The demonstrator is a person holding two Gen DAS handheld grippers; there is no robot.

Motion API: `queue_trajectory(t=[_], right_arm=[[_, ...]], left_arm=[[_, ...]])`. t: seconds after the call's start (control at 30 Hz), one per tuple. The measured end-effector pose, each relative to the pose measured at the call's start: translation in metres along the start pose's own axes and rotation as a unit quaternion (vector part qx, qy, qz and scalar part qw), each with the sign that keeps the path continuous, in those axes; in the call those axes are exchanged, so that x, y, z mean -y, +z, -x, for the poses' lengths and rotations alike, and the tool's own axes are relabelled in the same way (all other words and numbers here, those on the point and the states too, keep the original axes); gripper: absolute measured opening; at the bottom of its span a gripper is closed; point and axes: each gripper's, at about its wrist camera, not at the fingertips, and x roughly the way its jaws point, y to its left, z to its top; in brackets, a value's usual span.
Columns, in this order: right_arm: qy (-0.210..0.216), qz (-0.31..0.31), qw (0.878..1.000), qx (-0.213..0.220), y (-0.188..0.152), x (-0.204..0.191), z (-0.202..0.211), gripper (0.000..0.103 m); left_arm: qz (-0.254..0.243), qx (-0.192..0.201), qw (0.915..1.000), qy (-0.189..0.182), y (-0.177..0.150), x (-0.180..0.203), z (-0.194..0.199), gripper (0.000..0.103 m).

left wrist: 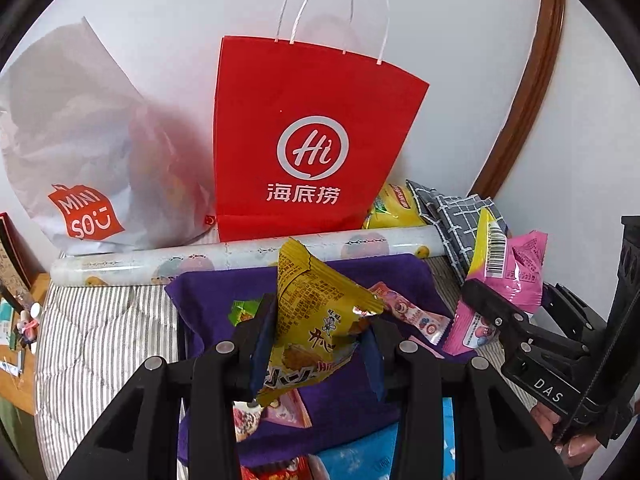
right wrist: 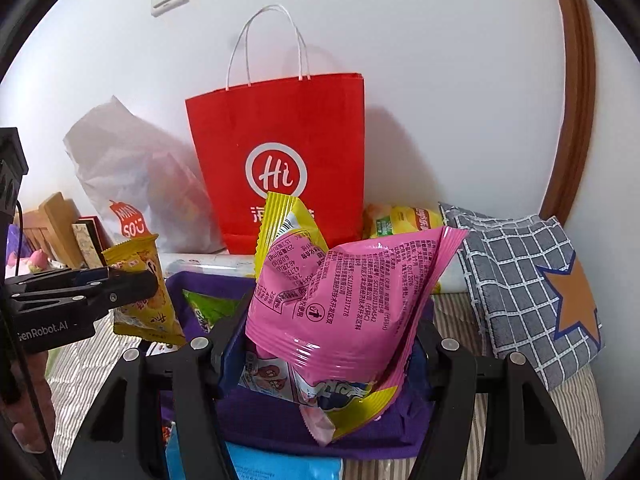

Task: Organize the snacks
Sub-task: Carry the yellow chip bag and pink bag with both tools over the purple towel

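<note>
Two tools, each pinching a snack: left tool (left wrist: 316,344) grips a yellow packet (left wrist: 316,304), right tool (right wrist: 324,356) a pink packet (right wrist: 344,312). Below, purple fabric bin (left wrist: 348,400) holding loose snacks on striped bed (left wrist: 100,328). Beyond: red paper bag (left wrist: 312,140), white plastic bag (left wrist: 80,140), white wall (right wrist: 440,60).

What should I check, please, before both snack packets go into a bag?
1. Left tongs clamped on the yellow packet: ok.
2. Right tongs clamped on the pink packet: ok.
3. Red paper bag standing upright against the wall: ok.
4. Mouth of the red paper bag open enough: cannot tell, its top looks nearly flat.
5. Packets clear of each other: ok, they hang apart.
6. Way to the bag over the paper roll: ok, nothing stands above it.
</note>
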Motion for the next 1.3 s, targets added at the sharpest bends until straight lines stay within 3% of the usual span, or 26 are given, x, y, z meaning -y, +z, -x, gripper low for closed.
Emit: queue_trajectory(t=[0.53,1.3], right_arm=[[0.001,-0.01,0.999,-0.039,-0.024,0.011,-0.059,0.064],[0.002,-0.018,0.996,-0.087,-0.04,0.027,-0.083,0.064]], left_arm=[[0.007,-0.047,0.9988,0.014,-0.004,-0.02,-0.051,0.037],[0.003,-0.089,0.9958,0.021,-0.02,-0.02,-0.084,0.037]])
